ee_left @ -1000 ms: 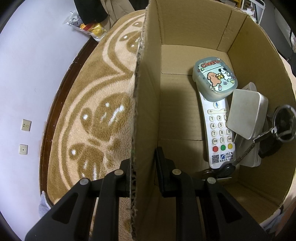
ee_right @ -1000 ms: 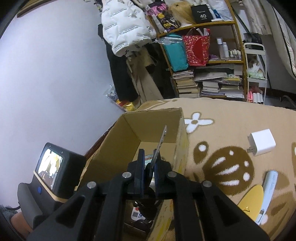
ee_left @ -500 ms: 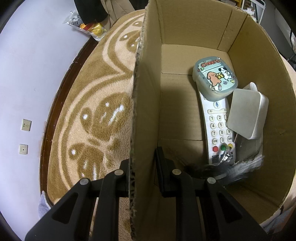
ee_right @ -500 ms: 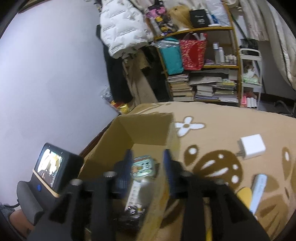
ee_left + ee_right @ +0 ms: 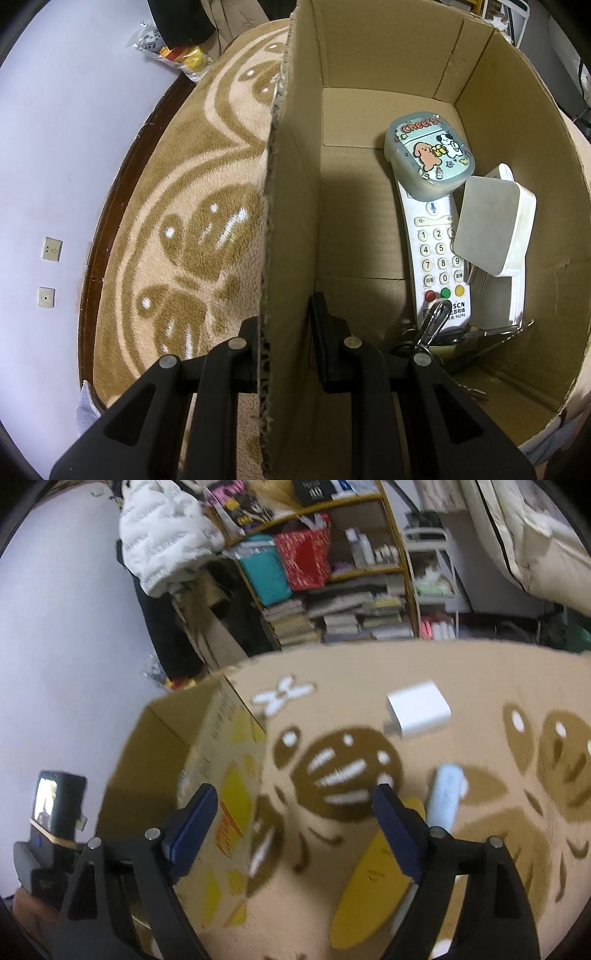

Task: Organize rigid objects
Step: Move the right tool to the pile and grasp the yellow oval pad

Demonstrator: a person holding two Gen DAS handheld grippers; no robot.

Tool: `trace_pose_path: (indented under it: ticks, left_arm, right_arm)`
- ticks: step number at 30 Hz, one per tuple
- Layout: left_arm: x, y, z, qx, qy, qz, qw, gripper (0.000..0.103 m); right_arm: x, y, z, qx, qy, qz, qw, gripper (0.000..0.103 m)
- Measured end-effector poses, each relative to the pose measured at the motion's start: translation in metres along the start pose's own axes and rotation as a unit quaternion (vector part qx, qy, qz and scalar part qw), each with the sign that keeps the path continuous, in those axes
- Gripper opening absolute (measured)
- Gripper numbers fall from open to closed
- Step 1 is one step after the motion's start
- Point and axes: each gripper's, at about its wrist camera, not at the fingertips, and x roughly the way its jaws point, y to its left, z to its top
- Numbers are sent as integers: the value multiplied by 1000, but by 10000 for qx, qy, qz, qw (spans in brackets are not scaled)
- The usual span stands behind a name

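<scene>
In the left wrist view, my left gripper [image 5: 286, 332] is shut on the near wall of an open cardboard box [image 5: 498, 92]. Inside the box lie a white remote [image 5: 436, 251], a grey case with cartoon dogs [image 5: 428, 155], a white square block [image 5: 495, 225] and a bunch of keys [image 5: 436, 325] by the near corner. In the right wrist view, my right gripper [image 5: 295, 801] hangs over the carpet just right of the box [image 5: 229, 760]. Its jaws are opening and nothing is between them. A white charger [image 5: 419, 709], a light blue tube [image 5: 447, 794] and a yellow flat object [image 5: 373, 882] lie on the carpet.
A tan patterned carpet [image 5: 332, 775] covers the floor. Behind it stand a crowded bookshelf [image 5: 332, 572] and a hanging white jacket [image 5: 166, 535]. The left gripper's body with its small screen [image 5: 55, 805] shows at the lower left. A snack bag [image 5: 173, 51] lies by the wall.
The right gripper let go of the keys, which dropped into the box by the remote. It then swung right, out over the carpet, with its jaws spreading wide. The left gripper kept still.
</scene>
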Motion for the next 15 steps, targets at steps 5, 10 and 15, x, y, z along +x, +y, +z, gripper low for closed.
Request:
trace_pose_path:
  ticks: [5,10,15]
  left_arm:
    - [0,2,1,-24,10,-40,10000,18]
    - [1,4,1,-35,4,-59,10000,18]
    - [1,5,0,-18,1,-37,10000,18]
  right_arm:
    - [8,-12,-18,79,371,-258,9989,90]
    - [8,-22,-22,201,417,-386,9982,90]
    - [12,-30,-28,351,554,-388,9971,90]
